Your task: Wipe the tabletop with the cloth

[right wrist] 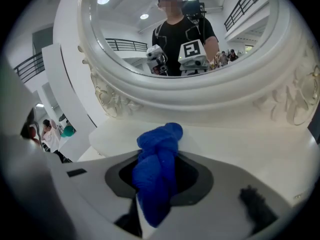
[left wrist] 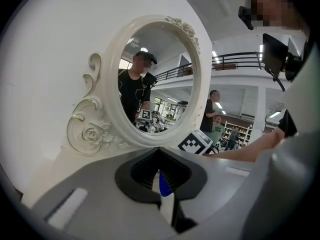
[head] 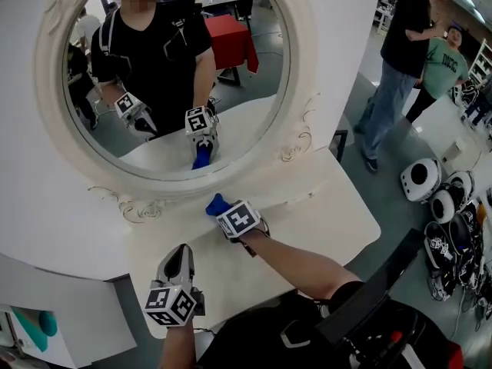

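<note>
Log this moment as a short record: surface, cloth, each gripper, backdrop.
surface: white tabletop
cloth: blue cloth, bunched up, at the foot of the mirror
right gripper: shut on the blue cloth, reaching towards the mirror's base
left gripper: jaws together, holding nothing, near the tabletop's front edge
backdrop: oval mirror in a carved white frame, reflecting the person and both grippers

Blue cloth (head: pixel 216 204), bunched and twisted, clamped in the right tongs (right wrist: pixel 156 179), at the rear of the white desk (head: pixel 330 206).
</note>
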Available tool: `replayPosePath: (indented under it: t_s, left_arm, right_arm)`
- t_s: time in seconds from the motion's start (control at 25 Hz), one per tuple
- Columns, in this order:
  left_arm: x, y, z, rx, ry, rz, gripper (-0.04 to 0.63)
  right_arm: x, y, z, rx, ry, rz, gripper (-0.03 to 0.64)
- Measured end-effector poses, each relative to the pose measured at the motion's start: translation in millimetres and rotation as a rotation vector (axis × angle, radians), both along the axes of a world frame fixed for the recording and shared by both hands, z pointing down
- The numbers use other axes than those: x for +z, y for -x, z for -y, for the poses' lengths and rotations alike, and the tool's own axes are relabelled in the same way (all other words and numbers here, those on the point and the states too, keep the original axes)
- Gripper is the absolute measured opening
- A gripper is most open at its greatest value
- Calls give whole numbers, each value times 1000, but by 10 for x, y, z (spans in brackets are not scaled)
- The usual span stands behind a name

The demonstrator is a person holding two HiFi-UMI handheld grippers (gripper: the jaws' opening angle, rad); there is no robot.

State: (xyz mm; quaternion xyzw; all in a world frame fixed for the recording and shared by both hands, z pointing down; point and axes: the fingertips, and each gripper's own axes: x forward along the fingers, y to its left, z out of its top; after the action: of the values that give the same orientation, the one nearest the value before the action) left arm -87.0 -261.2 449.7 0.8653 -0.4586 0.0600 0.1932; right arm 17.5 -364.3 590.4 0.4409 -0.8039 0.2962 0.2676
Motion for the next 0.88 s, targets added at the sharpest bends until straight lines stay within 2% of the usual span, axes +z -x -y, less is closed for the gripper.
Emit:
replayPosePath:
  t_s: [0.32, 0.88]
  left_arm:
    - [-55, -568, 78, 32, -10, -2, 8]
    - [-68, -1341, 54, 109, -17, 13, 8]
  right_arm:
    - [-12, -600, 42, 27, 3, 4, 130]
    - [2, -1503, 2, 94, 9, 6, 130]
